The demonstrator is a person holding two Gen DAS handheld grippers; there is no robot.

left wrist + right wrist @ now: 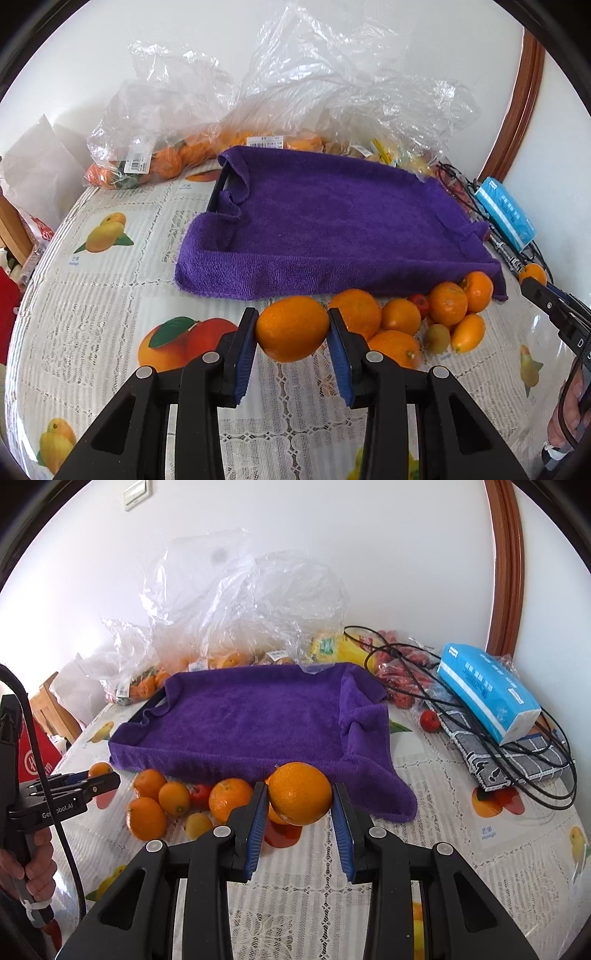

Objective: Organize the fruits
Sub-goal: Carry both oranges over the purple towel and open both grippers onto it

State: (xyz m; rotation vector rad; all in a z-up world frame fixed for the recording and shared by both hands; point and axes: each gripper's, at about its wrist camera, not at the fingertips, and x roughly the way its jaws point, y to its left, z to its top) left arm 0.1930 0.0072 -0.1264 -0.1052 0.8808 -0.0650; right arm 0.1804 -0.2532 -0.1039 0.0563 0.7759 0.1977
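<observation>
- Left wrist view: the left gripper (291,334) is pinching an orange (292,328) across its middle, blue pads pressed on both flanks. It sits in front of the purple towel (332,229) draped over a tray, whether lifted clear of the tablecloth I cannot say for sure.
- To its right a loose pile of fruit (424,321) lies against the towel's near edge: oranges, smaller oval ones, something small and red. More fruit stays in the plastic bags (155,162) behind.
- Right wrist view: the right gripper (300,805) frames a second orange (300,798). The left pad touches it; a sliver of gap seems to show at the right pad, so I cannot tell if the grip is firm.
- The tissue pack (487,694) and cables (461,709) lie well to the right, out of the way.
- Handling, as I judge it: these oranges look firm, fairly weighty, with smooth rind that could roll or slide off flat pads. Hold across the widest part, squeeze moderately, and set down low on the soft towel so they don't roll.
</observation>
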